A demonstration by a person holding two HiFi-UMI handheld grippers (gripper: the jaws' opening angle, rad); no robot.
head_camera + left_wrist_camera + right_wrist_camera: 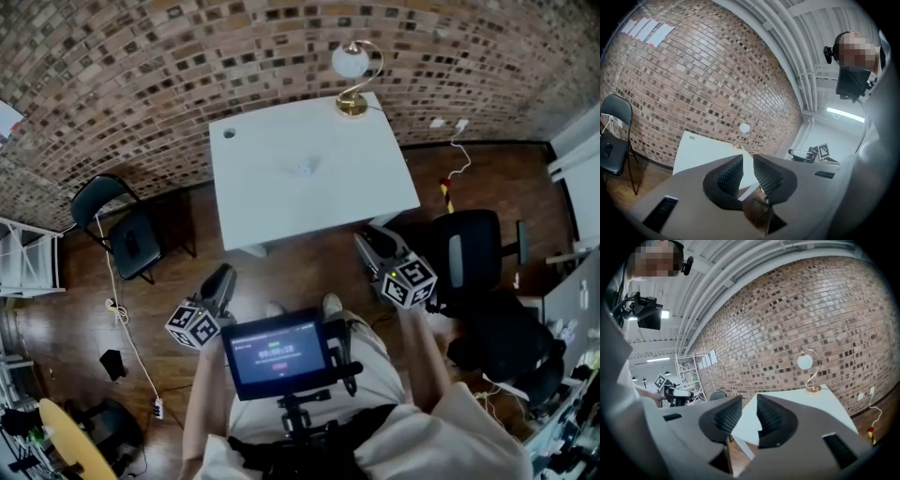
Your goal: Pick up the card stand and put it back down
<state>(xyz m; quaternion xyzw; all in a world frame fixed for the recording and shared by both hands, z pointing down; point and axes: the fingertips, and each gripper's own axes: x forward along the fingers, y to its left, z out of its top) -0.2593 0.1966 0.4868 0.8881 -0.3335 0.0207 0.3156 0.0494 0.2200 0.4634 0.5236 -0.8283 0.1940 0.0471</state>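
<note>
The card stand (302, 169) is a small, pale, see-through piece near the middle of the white table (272, 197). Both grippers hang over the wooden floor, short of the table's near edge and close to the person's body. My left gripper (225, 273) points toward the table's front left corner. Its jaws stand a little apart with nothing between them (747, 162). My right gripper (367, 237) is near the table's front right corner, also slightly apart and empty (749, 405). Neither gripper view shows the card stand clearly.
A gold lamp with a white globe (352, 70) stands at the table's far right corner. A black folding chair (131, 236) is at the left and a black office chair (472, 258) at the right. Cables (127, 328) trail on the floor. A small screen (277, 352) sits at the person's chest.
</note>
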